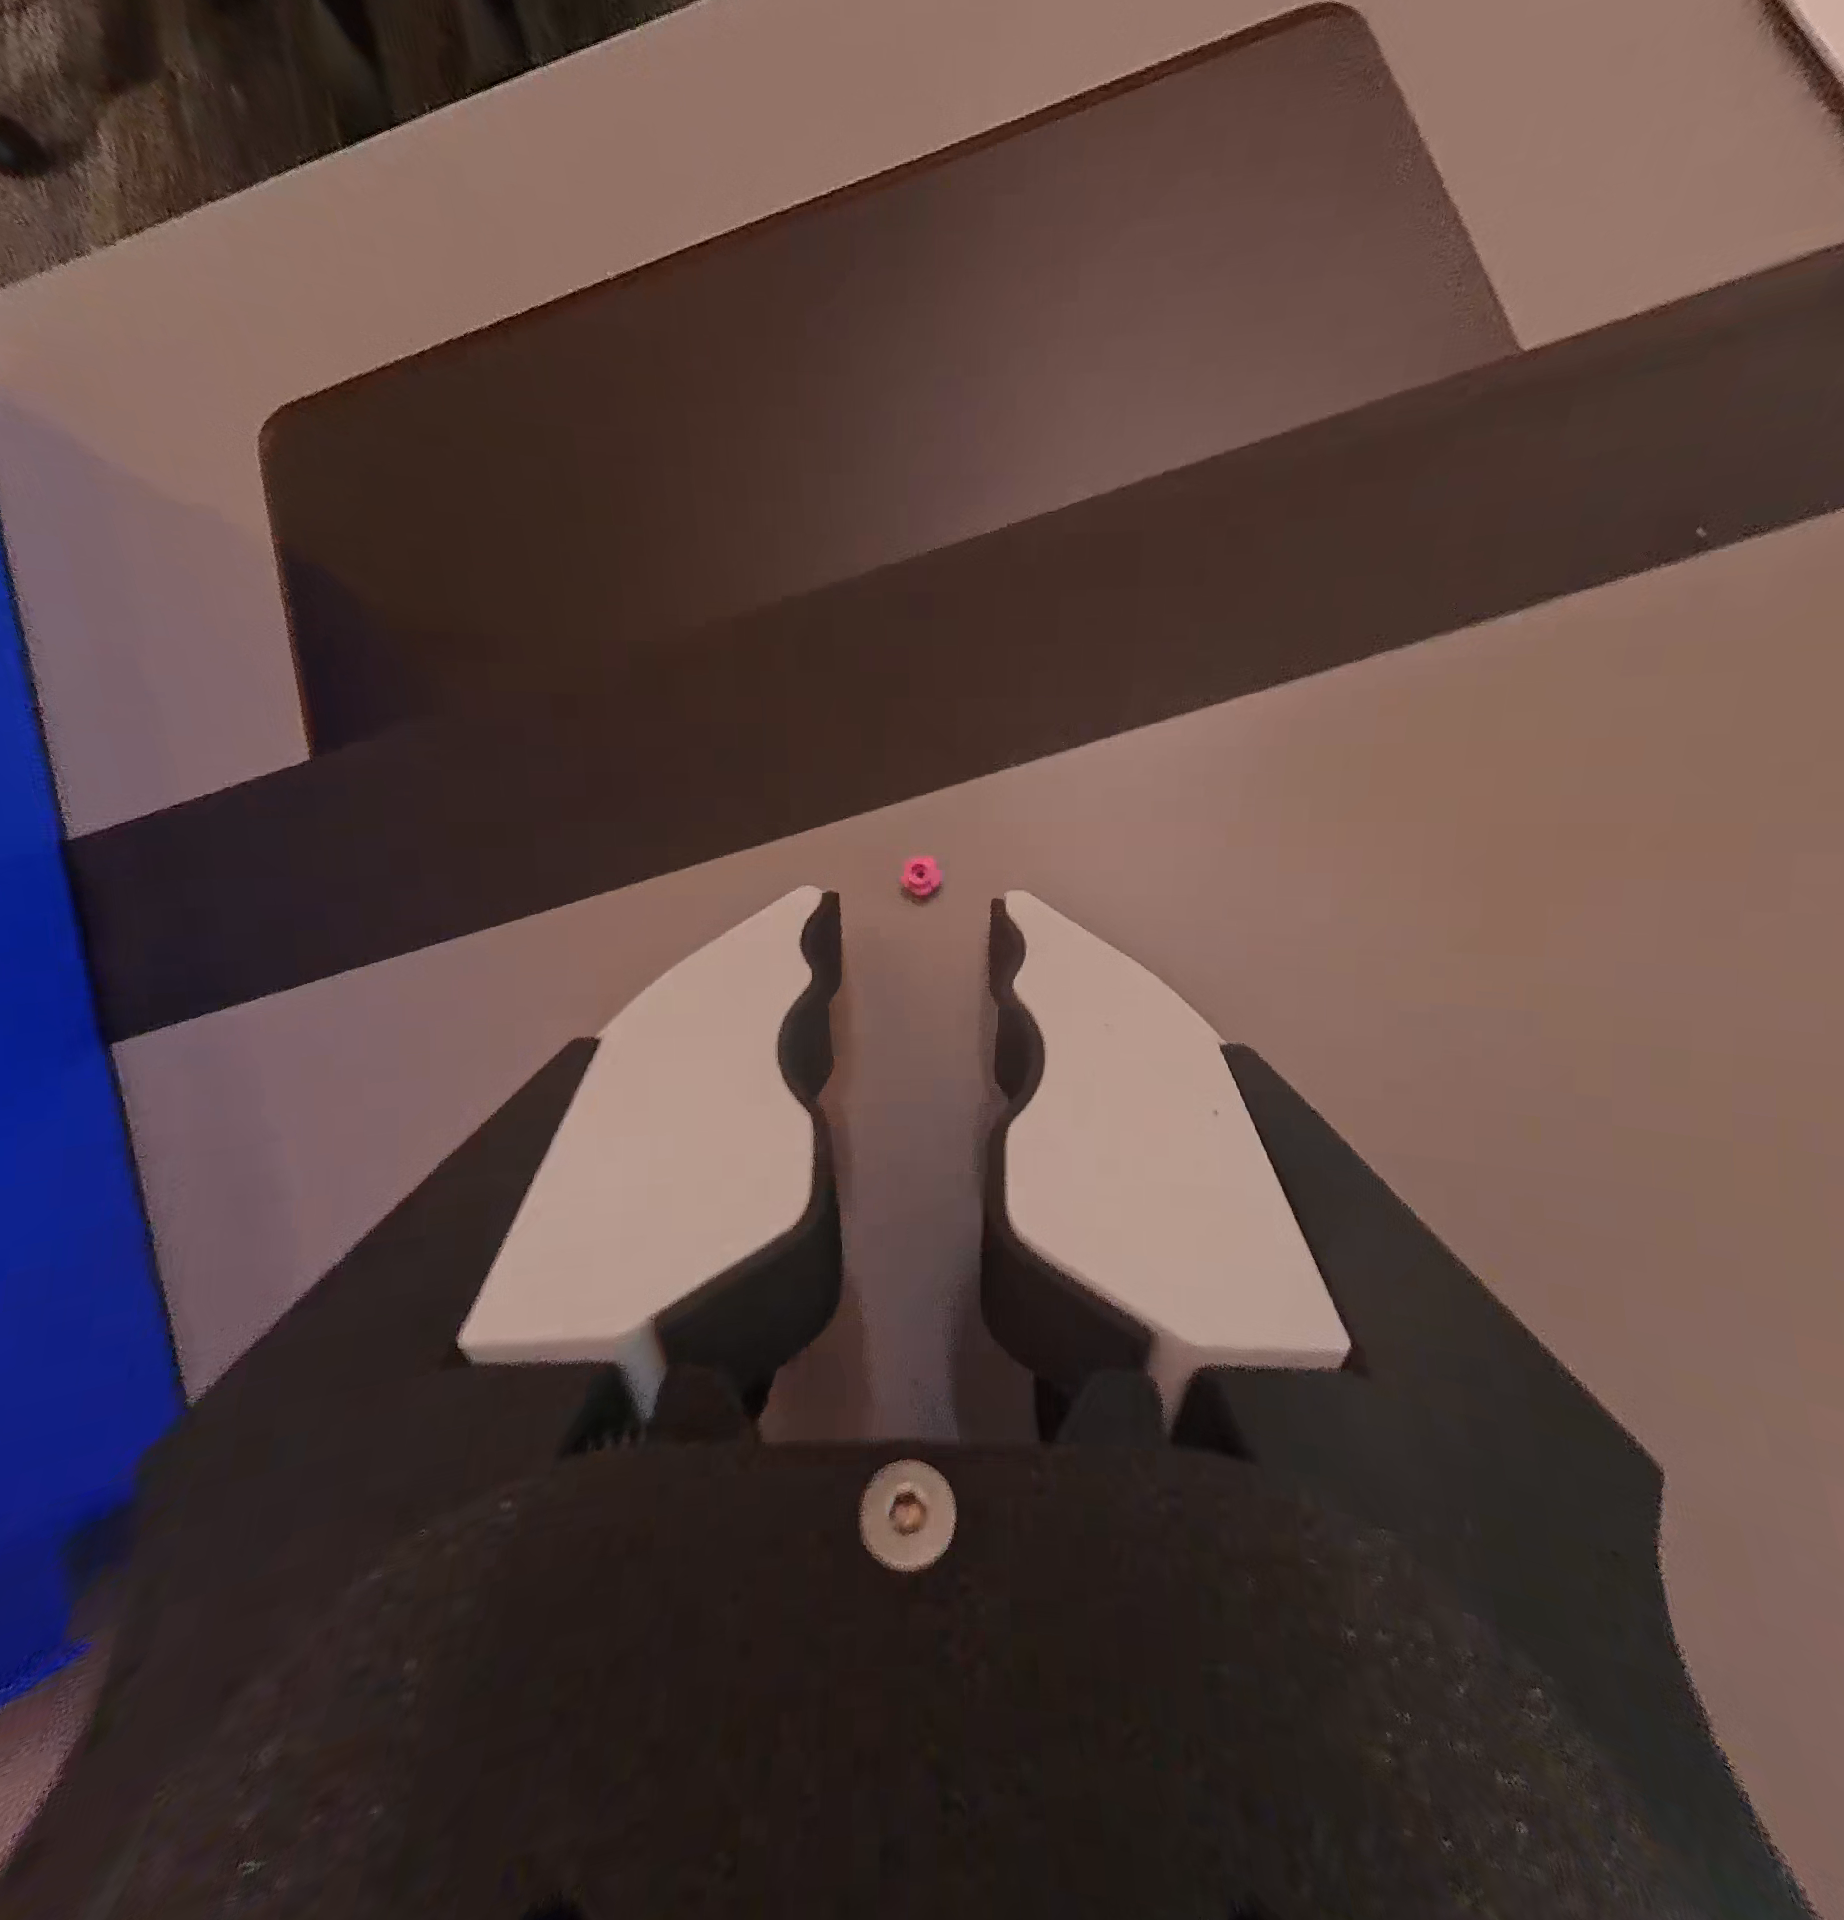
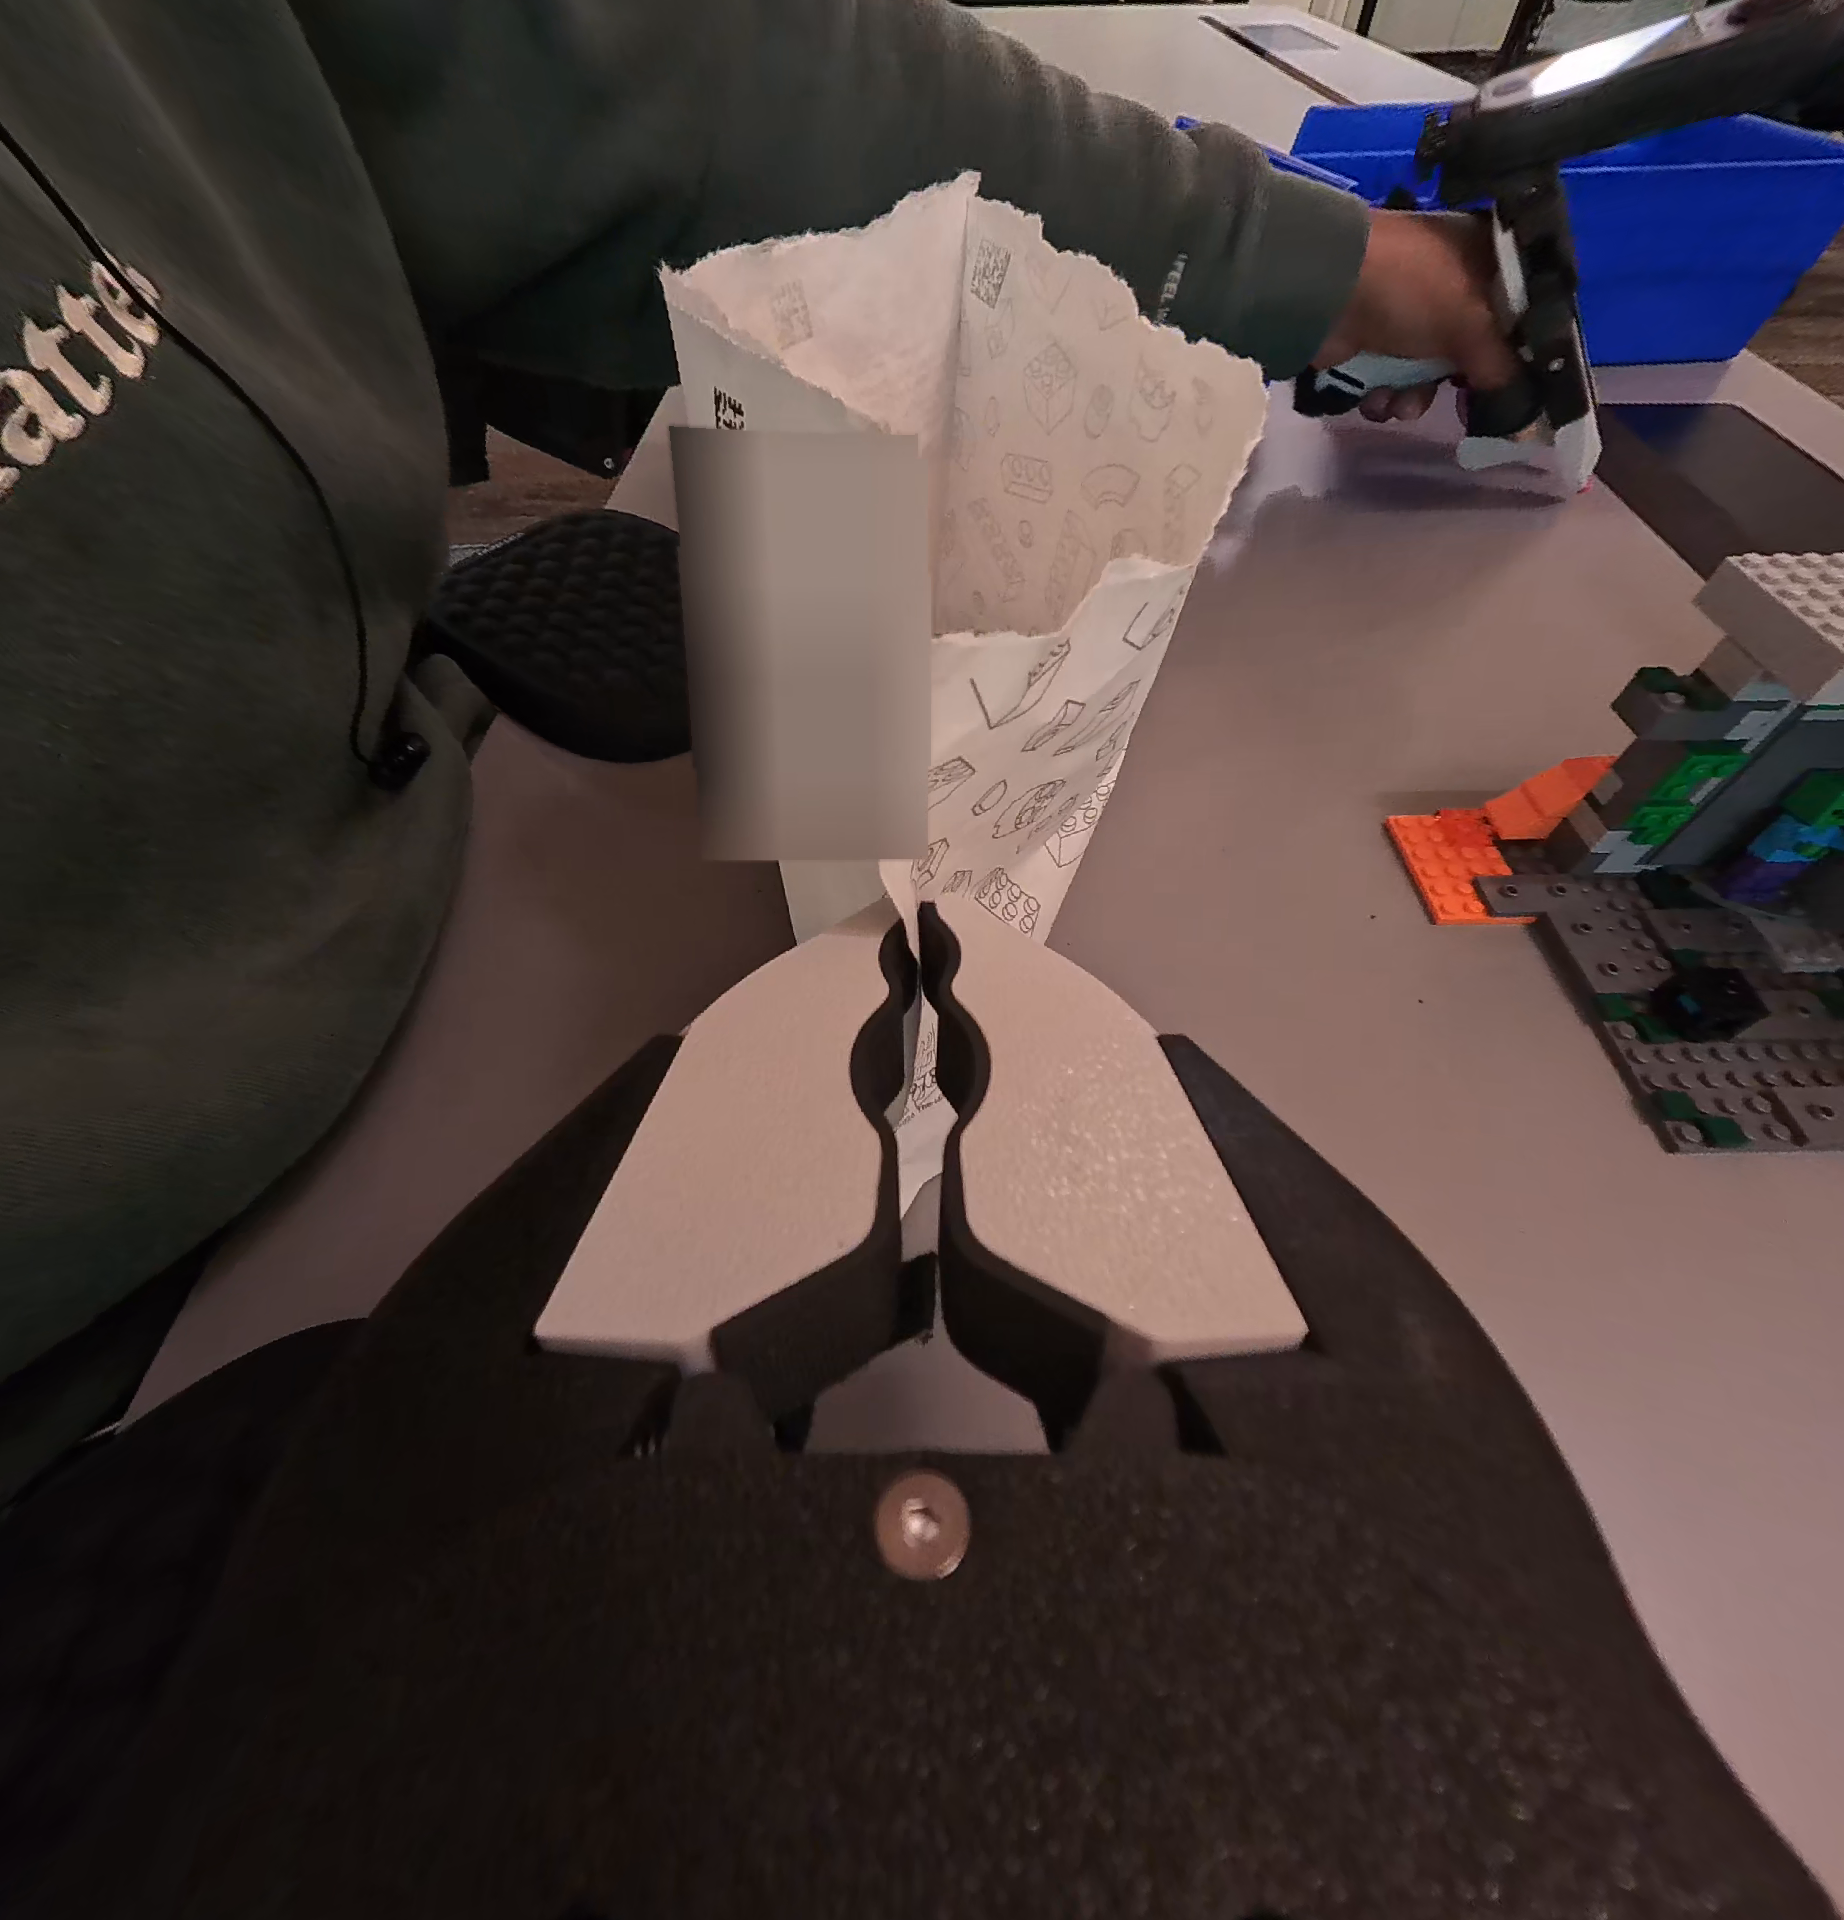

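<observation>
Torn, matt printed paper bag (image 2: pixel 1053 499), smooth matt worktop (image 2: pixel 1313 727), studded plastic brick model (image 2: pixel 1749 831), glossy pink plastic flower piece (image 1: pixel 921 878)

Black textured tongs (image 2: pixel 923 914) with white wavy-edged fingers (image 2: pixel 1084 1143), a silver screw (image 2: pixel 921 1527); dark green sleeve (image 2: pixel 1157 208).

I work at a grey table (image 2: pixel 1313 727). A tiny pink flower piece (image 1: pixel 920 877) lies on it, close to a dark strip (image 1: pixel 585 883) that runs across the top. A brick model (image 2: pixel 1728 883) stands on the table, with an orange plate (image 2: pixel 1443 862) flat at its edge. A blue bin (image 2: pixel 1676 239) sits at the far end. A dark mat (image 1: pixel 845 436) lies past the strip.
</observation>
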Motion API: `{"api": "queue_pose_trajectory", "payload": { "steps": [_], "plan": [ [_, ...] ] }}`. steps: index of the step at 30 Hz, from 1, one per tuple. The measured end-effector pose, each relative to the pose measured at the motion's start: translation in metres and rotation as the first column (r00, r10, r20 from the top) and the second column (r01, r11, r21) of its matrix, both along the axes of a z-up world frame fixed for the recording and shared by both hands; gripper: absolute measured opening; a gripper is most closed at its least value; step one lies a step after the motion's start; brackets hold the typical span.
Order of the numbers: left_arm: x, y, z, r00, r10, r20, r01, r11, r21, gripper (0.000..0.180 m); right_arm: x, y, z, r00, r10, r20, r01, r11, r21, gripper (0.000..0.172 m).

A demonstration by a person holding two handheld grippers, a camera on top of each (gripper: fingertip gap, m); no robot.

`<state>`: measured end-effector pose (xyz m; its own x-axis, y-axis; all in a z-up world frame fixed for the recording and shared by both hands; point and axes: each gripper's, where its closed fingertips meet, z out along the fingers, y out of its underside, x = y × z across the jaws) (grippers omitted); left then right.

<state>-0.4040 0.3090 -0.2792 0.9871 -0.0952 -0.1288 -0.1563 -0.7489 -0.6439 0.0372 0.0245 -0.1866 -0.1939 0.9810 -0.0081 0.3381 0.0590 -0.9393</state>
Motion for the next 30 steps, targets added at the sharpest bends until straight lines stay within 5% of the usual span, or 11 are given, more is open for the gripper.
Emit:
{"api": "queue_pose_trajectory", "payload": {
  "steps": [5,15,21,25,30],
  "plan": [
    [-0.004,0.007,-0.005,0.997,0.023,0.075,-0.023,1.000,-0.001,0.026,0.000,0.001,0.000,1.000,-0.002,0.000,0.002,1.000,0.000,0.000],
    [0.001,0.004,-0.005,1.000,-0.009,-0.003,0.009,1.000,-0.027,0.005,0.000,0.001,0.000,1.000,-0.004,0.003,0.004,1.000,-0.001,0.000],
    [0.051,-0.017,0.029,0.982,-0.185,0.044,0.183,0.982,0.049,0.005,0.000,0.001,0.000,1.000,-0.004,0.003,0.004,1.000,0.003,0.000],
    [0.116,-0.052,0.079,0.909,-0.413,0.054,0.402,0.903,0.151,0.005,-0.001,0.001,0.000,1.000,-0.005,0.003,0.005,1.000,0.004,0.000],
    [0.228,-0.132,0.154,0.667,-0.744,0.023,0.707,0.643,0.294,0.005,-0.002,0.000,0.000,1.000,-0.006,0.006,0.006,1.000,0.009,0.000]
  ]
}}
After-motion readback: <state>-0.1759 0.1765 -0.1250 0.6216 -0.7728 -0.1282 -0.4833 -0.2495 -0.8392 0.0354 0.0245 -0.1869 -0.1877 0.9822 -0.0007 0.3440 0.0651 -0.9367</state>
